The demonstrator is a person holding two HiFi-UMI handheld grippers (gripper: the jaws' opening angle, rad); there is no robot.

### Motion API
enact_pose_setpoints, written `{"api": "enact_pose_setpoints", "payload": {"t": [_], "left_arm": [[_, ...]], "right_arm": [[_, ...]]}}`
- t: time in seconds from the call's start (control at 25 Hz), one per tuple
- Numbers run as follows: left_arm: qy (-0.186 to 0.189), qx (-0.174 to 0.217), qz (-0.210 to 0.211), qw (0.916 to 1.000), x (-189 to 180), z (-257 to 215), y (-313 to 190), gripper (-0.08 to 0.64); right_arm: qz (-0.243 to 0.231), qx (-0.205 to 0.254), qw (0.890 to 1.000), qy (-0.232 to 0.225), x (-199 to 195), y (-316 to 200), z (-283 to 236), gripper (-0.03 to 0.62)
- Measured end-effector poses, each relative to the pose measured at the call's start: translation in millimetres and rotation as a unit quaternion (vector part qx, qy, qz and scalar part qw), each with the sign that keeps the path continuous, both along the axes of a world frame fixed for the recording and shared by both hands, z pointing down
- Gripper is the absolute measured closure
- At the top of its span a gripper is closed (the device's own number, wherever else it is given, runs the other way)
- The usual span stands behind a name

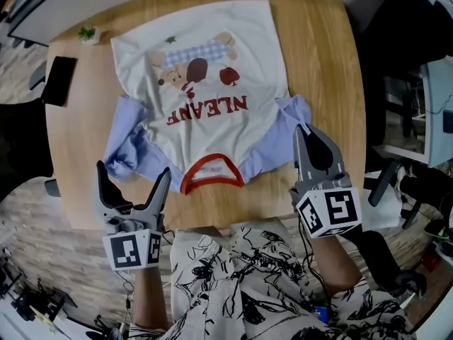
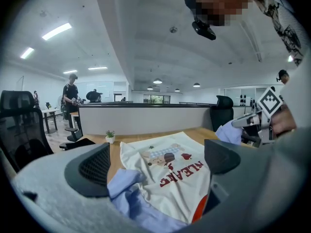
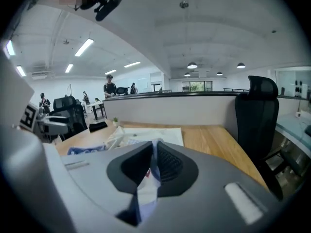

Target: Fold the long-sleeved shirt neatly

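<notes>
Head view, with both tool views. A long-sleeved shirt (image 1: 205, 98) lies front up on a round wooden surface (image 1: 318, 55). Its cream body is spread flat, with the hem at the far side and the red-trimmed collar (image 1: 211, 174) at the near edge, close to the person. The printed motif and red lettering face upward (they read inverted from the near side).

The two pale blue sleeves are bunched against the body. The left sleeve (image 1: 127, 144) lies crumpled on the surface at the left. The right sleeve (image 1: 287, 129) is gathered at the right.

The right tool (image 1: 306, 134) has its jaws together, clamped on the right sleeve. In the right gripper view a fold of blue and white cloth (image 3: 146, 188) is pinched between the dark ribbed pads of the right tool (image 3: 153, 164) and hangs below them.

The left tool (image 1: 134, 170) stands at the near left with its jaws wide apart and nothing gripped. In the left gripper view the left sleeve (image 2: 126, 188) and the shirt body (image 2: 165, 169) lie beyond and between the open pads of the left tool (image 2: 156, 165), untouched by them.

A dark phone (image 1: 59, 80) lies near the left edge of the surface, and a small potted plant (image 1: 88, 33) stands at the far left edge. Both are apart from the shirt. A black office chair (image 3: 257, 115) stands off the right side of the surface.
</notes>
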State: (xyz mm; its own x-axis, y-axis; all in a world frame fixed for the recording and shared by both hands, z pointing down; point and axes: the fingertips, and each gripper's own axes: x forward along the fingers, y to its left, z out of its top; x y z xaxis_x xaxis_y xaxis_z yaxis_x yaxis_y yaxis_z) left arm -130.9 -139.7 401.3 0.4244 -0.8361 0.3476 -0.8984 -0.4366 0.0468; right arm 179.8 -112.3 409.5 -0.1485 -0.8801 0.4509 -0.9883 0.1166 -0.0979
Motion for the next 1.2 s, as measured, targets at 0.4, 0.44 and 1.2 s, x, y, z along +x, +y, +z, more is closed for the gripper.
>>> {"api": "enact_pose_setpoints", "payload": {"t": [0.4, 0.44, 1.2], "left_arm": [[0.025, 0.001, 0.036, 0.9990, -24, -7, -8, -0.035], [0.024, 0.000, 0.037, 0.9990, -28, -8, -7, -0.035], [0.004, -0.027, 0.009, 0.9996, -96, 10, -1, -0.035]], "right_arm": [[-0.079, 0.073, 0.993, -0.055, -104, -10, -84, 0.563], [-0.096, 0.072, 0.991, -0.060, -119, -10, -82, 0.563], [-0.300, 0.058, 0.951, 0.043, -270, -16, 2, 0.563]]}}
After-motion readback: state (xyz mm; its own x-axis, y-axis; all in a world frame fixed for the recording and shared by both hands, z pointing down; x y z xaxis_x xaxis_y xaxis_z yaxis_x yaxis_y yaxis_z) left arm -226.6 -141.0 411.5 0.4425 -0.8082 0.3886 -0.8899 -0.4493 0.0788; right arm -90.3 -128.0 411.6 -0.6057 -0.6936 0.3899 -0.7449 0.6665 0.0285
